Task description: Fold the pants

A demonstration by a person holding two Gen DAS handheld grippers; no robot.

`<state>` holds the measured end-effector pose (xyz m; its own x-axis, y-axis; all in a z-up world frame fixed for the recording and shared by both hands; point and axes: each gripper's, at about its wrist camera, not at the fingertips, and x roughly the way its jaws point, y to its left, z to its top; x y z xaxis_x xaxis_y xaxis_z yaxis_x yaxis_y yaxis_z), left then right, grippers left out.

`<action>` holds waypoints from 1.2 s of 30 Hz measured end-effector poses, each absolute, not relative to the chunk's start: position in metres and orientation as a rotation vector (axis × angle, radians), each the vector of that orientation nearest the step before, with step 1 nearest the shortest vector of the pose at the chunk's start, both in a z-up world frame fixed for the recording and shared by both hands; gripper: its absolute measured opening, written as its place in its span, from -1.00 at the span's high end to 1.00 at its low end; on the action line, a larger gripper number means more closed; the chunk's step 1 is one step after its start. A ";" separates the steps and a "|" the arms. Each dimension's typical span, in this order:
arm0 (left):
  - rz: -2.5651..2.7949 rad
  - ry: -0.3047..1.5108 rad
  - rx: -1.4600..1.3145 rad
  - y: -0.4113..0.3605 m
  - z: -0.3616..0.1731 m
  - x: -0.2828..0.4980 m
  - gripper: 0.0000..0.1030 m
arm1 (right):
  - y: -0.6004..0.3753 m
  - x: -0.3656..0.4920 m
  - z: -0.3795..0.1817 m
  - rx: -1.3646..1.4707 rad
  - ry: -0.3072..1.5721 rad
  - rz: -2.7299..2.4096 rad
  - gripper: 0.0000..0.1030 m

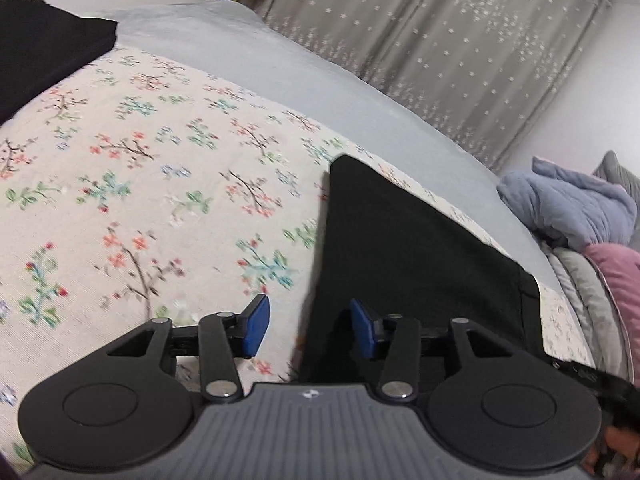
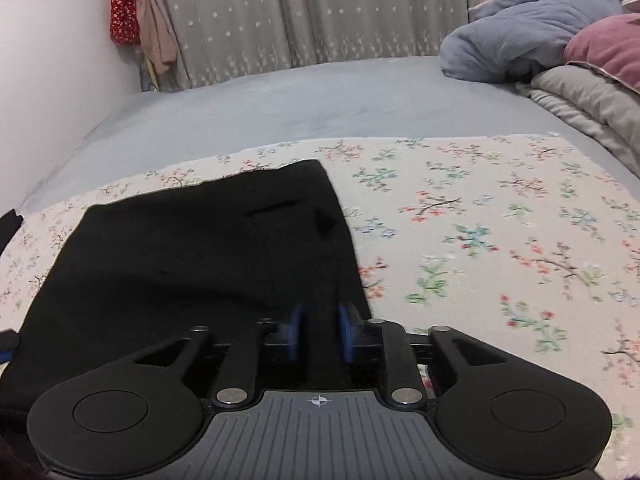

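A: Left wrist view first. Where are the pants (image 1: 408, 272)?

B: One black pair, lying flat on the flowered cloth (image 1: 160, 184) spread over the bed (image 1: 320, 76), toward the cloth's right side. The left tool (image 1: 308, 330) hangs over their near left edge, jaws apart, nothing between the blue pads (image 1: 256, 328). A second dark piece (image 1: 48, 44) sits at the cloth's far left corner; what it is I cannot tell

A: Right wrist view?

B: Same pair (image 2: 192, 264), already a compact folded panel by the look of it. The right tool (image 2: 320, 336) sits over their near right edge, jaws narrow but parted; cloth lies under the gap, yet I see no pinch, so released

A: How will they handle?

B: Soft, light, limp I'd judge; they'll sag and slide unless taken at the two near corners, one tool each
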<state>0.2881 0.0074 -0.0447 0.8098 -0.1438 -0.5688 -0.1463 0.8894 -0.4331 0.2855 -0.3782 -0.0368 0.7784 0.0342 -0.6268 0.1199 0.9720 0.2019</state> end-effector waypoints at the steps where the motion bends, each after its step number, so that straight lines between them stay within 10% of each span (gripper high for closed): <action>1: 0.006 0.630 -0.484 0.010 -0.043 0.289 -0.17 | -0.383 0.282 -0.032 0.251 0.672 -0.042 0.15; 5: 0.017 0.643 -0.474 0.014 -0.035 0.295 -0.47 | -0.404 0.272 -0.017 0.302 0.648 -0.037 -0.63; 22: -0.055 0.712 -0.711 0.023 -0.057 0.295 -0.56 | -0.416 0.281 -0.053 0.632 0.724 0.153 -0.72; 27: -0.118 0.742 -0.749 0.013 -0.063 0.297 -0.56 | -0.412 0.282 -0.059 0.682 0.706 0.184 -0.66; 30: -0.120 0.750 -0.740 0.010 -0.062 0.299 -0.52 | -0.417 0.278 -0.062 0.664 0.698 0.165 -0.29; 36: -0.170 0.772 -0.776 0.012 -0.072 0.298 -0.01 | -0.427 0.268 -0.073 0.796 0.667 0.177 0.14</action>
